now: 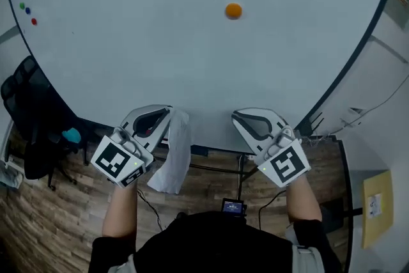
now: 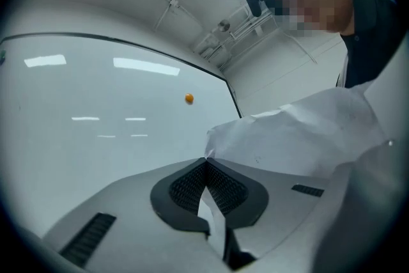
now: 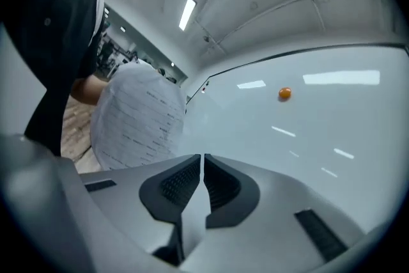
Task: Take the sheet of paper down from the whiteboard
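Observation:
The white sheet of paper (image 1: 176, 150) is off the whiteboard (image 1: 160, 41) and hangs crumpled from my left gripper (image 1: 167, 112), which is shut on its edge. In the left gripper view the paper (image 2: 300, 137) runs from between the closed pads (image 2: 185, 185) up to the right. My right gripper (image 1: 236, 116) is beside it, shut with nothing between its jaws. The right gripper view shows my right gripper (image 3: 203, 156) with its pads together and the printed sheet (image 3: 137, 118) off to its left. An orange magnet (image 1: 233, 10) stays on the board above both grippers.
Small green, blue and red magnets (image 1: 27, 11) sit at the board's upper left. A black office chair (image 1: 32, 118) stands on the wood floor at the left. The board's stand and cables (image 1: 243, 169) are below the grippers. A yellow panel (image 1: 377, 204) leans at the right.

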